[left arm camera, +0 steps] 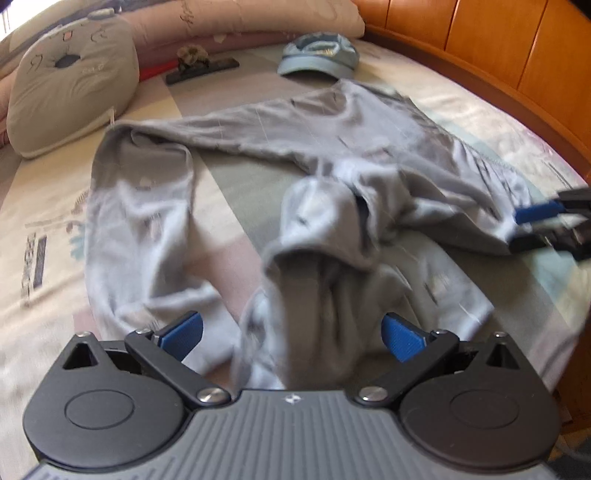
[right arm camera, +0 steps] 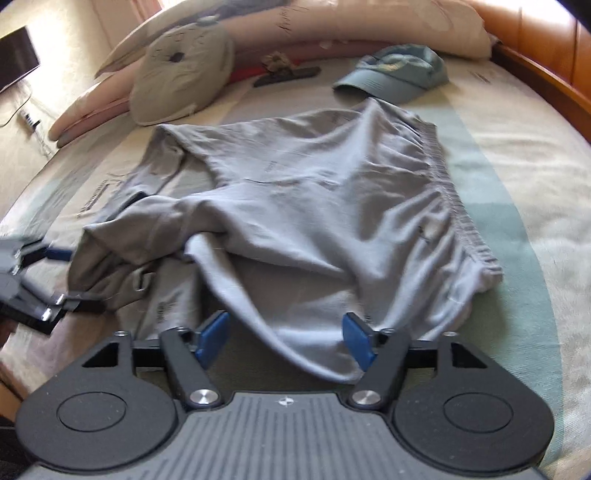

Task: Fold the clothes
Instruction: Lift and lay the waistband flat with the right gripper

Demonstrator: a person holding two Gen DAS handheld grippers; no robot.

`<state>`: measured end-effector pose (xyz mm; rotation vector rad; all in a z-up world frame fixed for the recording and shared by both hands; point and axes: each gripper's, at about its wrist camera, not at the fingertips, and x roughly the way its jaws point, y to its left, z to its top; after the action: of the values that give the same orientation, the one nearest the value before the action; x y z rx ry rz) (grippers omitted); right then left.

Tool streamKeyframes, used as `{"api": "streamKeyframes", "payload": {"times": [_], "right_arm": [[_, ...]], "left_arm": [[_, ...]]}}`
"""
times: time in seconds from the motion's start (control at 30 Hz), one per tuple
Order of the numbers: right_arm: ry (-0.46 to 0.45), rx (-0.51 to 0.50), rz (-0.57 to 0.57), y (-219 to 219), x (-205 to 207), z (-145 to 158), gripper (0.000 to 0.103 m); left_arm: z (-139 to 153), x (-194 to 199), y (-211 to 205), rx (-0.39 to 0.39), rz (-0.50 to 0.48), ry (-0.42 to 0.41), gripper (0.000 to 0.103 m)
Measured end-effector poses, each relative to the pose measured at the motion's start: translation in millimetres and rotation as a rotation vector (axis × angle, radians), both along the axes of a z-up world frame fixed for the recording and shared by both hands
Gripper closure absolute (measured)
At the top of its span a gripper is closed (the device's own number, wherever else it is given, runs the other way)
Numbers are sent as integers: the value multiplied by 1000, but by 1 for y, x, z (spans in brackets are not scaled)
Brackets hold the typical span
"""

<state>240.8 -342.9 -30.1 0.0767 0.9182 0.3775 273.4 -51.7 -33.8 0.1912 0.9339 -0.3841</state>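
Note:
A pair of grey sweatpants (left arm camera: 354,147) lies crumpled on the bed, its elastic waistband (right arm camera: 454,206) to the right in the right wrist view. One leg (left arm camera: 144,221) runs down the left. My left gripper (left arm camera: 291,328) is open, and a bunched leg end (left arm camera: 314,288) lies loose between its blue pads (left arm camera: 184,334). My right gripper (right arm camera: 285,332) is open too; a folded edge of the pants (right arm camera: 295,332) sags between its fingers without being pressed. Each gripper shows in the other's view: the right gripper (left arm camera: 524,229) at the right edge, the left gripper (right arm camera: 74,275) at the left edge.
A blue cap (left arm camera: 319,55) lies just beyond the pants. A grey cushion with a stitched face (left arm camera: 70,92), pink pillows (right arm camera: 369,26) and a dark flat object with a small figure (left arm camera: 199,66) are at the head of the bed. A wooden bed frame (left arm camera: 480,48) curves along the right.

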Motion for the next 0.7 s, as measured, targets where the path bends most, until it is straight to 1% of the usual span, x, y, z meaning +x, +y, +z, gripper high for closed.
{"api": "streamKeyframes", "payload": {"times": [0.1,0.17,0.23,0.4,0.47,0.53,0.63,0.7], "right_arm": [[-11,-3,-10,8,-8,5,19],[-15,-2,-18,13,-13,9,18],[-16,-9,-22,18,-19,11,16],[-13,-40,-3,35,-33,14,13],[-7,-39,10,41,-37,13,12],[3,-36,28,48,-39,13,11],[19,-12,84,58,-39,10,11],[32,14,124,64,-37,7,8]], "left_arm": [[5,22,6,44,16,-45,1],[10,38,11,65,23,-73,1],[14,54,17,58,28,-92,1],[19,99,24,103,84,-143,1],[16,116,23,113,124,-122,1],[13,122,20,101,125,-89,1],[11,112,19,65,78,-55,1],[11,97,24,35,56,-36,1]]}}
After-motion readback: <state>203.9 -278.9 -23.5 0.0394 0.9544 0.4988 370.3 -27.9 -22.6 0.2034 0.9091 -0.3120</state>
